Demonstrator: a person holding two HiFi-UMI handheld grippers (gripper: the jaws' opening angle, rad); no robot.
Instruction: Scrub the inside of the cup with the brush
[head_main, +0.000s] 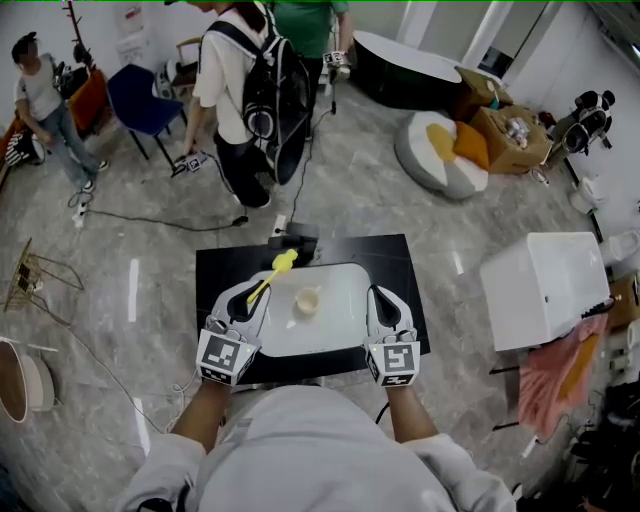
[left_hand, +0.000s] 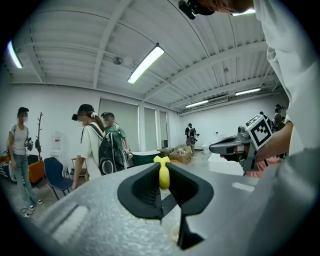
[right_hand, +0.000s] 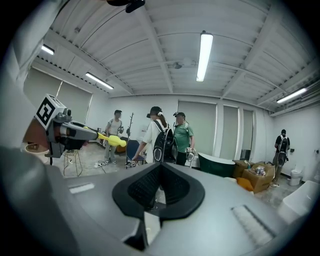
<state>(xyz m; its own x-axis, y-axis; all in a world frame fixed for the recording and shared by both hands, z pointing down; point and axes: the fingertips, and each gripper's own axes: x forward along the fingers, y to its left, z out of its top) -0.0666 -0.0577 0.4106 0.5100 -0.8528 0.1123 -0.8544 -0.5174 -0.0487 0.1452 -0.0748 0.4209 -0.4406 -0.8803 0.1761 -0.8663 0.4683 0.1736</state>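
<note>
The cup (head_main: 307, 300) is sitting near the middle of the white tray (head_main: 340, 338), clear of both grippers, and the tray is lying on the black table (head_main: 214, 266). Your left gripper (head_main: 247, 298) is clamping the yellow brush (head_main: 273, 275) between its jaws, with the brush slanting away from you, left of the cup and not touching it. Your right gripper (head_main: 383, 298) is hovering by the tray's right side, its jaws pressed fully together with nothing between them
</note>
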